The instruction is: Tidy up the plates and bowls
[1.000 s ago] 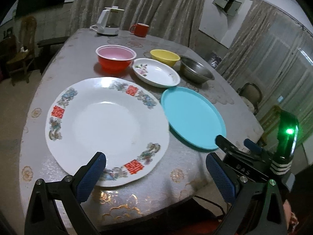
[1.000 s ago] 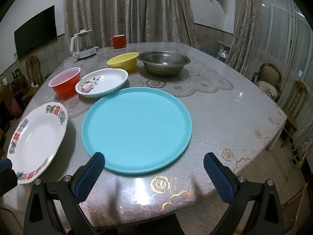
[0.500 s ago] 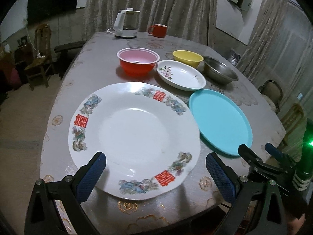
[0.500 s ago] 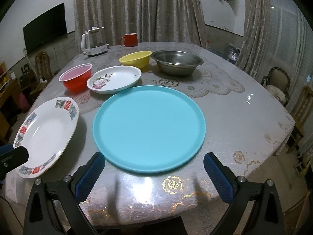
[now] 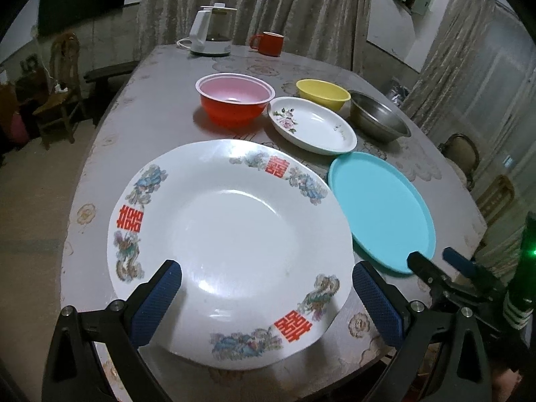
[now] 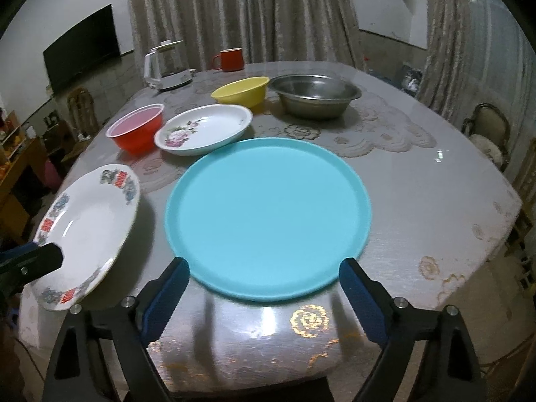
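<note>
A large white plate with red characters [image 5: 231, 234] lies at the table's near left edge; it also shows in the right wrist view [image 6: 87, 227]. My left gripper [image 5: 268, 296] is open, its blue fingers on either side of that plate's near rim. A turquoise plate [image 6: 268, 214] lies to its right [image 5: 382, 211]. My right gripper [image 6: 264, 296] is open and empty, straddling the turquoise plate's near rim. Behind stand a red bowl [image 5: 234, 102], a white floral dish [image 5: 313, 129], a yellow bowl [image 5: 323, 93] and a steel bowl [image 5: 378, 117].
A white kettle [image 5: 211, 31] and a red mug [image 5: 269, 43] stand at the far end of the table [image 6: 418, 207]. Chairs stand to the right [image 6: 489, 134] and left [image 5: 60, 90]. Curtains hang behind.
Both grippers have moved forward toward the plates. The white plate now lies between my left fingers, and the turquoise plate's rim between my right fingers. No dish has moved.
</note>
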Tool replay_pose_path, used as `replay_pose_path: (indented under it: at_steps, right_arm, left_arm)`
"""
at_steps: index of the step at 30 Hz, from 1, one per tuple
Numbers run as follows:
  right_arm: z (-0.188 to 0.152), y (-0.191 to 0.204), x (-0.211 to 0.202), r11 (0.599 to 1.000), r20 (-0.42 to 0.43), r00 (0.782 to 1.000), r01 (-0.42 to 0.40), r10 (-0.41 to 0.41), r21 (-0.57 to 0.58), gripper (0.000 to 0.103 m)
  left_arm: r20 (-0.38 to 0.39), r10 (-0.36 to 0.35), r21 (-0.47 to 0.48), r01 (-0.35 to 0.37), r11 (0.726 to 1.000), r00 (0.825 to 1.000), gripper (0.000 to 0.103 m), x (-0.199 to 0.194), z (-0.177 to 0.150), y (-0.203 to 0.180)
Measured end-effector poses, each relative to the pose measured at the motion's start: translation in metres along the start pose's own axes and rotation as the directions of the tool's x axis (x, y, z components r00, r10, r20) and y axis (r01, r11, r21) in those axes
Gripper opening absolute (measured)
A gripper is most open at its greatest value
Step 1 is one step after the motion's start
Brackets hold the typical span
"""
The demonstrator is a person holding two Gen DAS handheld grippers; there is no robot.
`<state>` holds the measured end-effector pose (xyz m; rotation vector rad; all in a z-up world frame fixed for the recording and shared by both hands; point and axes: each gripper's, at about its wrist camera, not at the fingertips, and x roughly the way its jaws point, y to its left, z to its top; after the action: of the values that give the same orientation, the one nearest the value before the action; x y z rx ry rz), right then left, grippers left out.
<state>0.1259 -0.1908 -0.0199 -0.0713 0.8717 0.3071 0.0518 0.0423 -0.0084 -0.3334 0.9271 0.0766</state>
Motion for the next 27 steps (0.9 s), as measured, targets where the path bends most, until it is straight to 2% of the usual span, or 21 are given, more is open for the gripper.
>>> replay_pose_path:
  at_steps: [6, 10, 19, 23, 27]
  right_arm:
    - [0.002, 0.008, 0.000, 0.998, 0.004, 0.998, -0.060, 0.060, -0.013, 0.090]
    - [0.004, 0.015, 0.000, 0.993, 0.007, 0.994, -0.110, 0.110, -0.036, 0.085]
    - [0.007, 0.039, 0.005, 0.972, -0.014, 0.981, -0.195, 0.195, -0.131, 0.084]
    - [0.008, 0.045, 0.010, 0.955, -0.042, 0.963, -0.269, 0.266, -0.122, 0.080]
    - [0.009, 0.052, 0.014, 0.943, -0.070, 0.951, -0.308, 0.302, -0.128, 0.076]
  left_arm:
    - [0.011, -0.003, -0.016, 0.003, 1.000, 1.000, 0.103, -0.001, 0.009, 0.010]
    - [0.006, -0.061, -0.041, 0.061, 0.997, 0.998, 0.103, 0.001, 0.015, 0.019]
    - [-0.011, -0.147, -0.031, 0.146, 0.989, 0.989, 0.102, 0.007, 0.028, 0.036]
    - [0.015, -0.148, -0.024, 0.148, 0.989, 0.989, 0.102, 0.005, 0.033, 0.044]
    - [0.023, -0.116, -0.024, 0.117, 0.993, 0.993, 0.102, 0.005, 0.039, 0.055]
